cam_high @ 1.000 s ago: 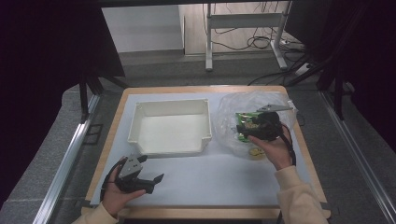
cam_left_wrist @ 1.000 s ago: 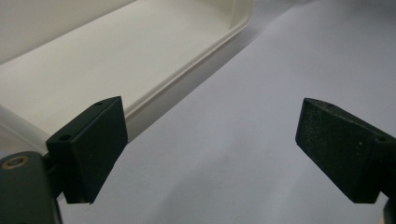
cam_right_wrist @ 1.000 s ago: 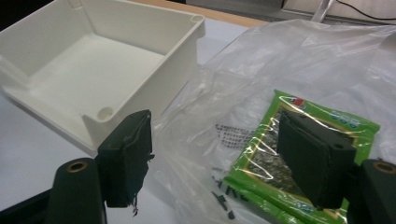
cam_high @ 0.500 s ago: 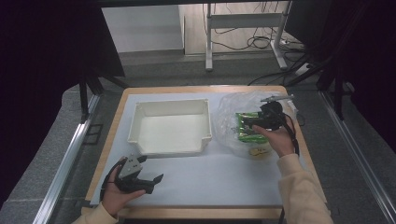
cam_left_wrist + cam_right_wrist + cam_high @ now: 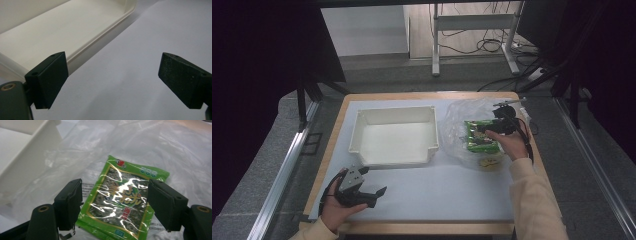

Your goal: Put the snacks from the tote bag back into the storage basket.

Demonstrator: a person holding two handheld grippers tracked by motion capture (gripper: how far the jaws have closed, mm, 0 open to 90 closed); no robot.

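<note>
Both tongs are spread apart with nothing between their pads. Up at the far right of the table, my right gripper (image 5: 484, 128) hangs over the green snack packet (image 5: 481, 137), and from the right gripper view (image 5: 113, 203) I see the jaws standing to either side of that packet (image 5: 123, 201) without pressing on it; whether the pads touch the wrapper I cannot tell. The packet lies flat, label up, inside a clear plastic bag (image 5: 462, 120) whose crinkled film spreads out around it (image 5: 175, 152). A second, yellowish item (image 5: 488, 162) sits in the same bag, just on my side of the green packet, too small to make out.

My left gripper (image 5: 377, 194) rests low at the near left of the white mat (image 5: 437, 195), held in my left hand (image 5: 337, 210), well apart from the bag. Its jaws point to my right along the mat. In the left gripper view (image 5: 113, 82) the two black jaws gape wide over bare mat, and the near wall of the white bin (image 5: 75, 32) runs just beyond them.

That bin (image 5: 362, 125) stands in the middle of the table, between my two hands, its right wall close beside the plastic bag. In the right gripper view a corner of the bin (image 5: 27, 152) shows at the upper left, with the film lapping up against it.
</note>
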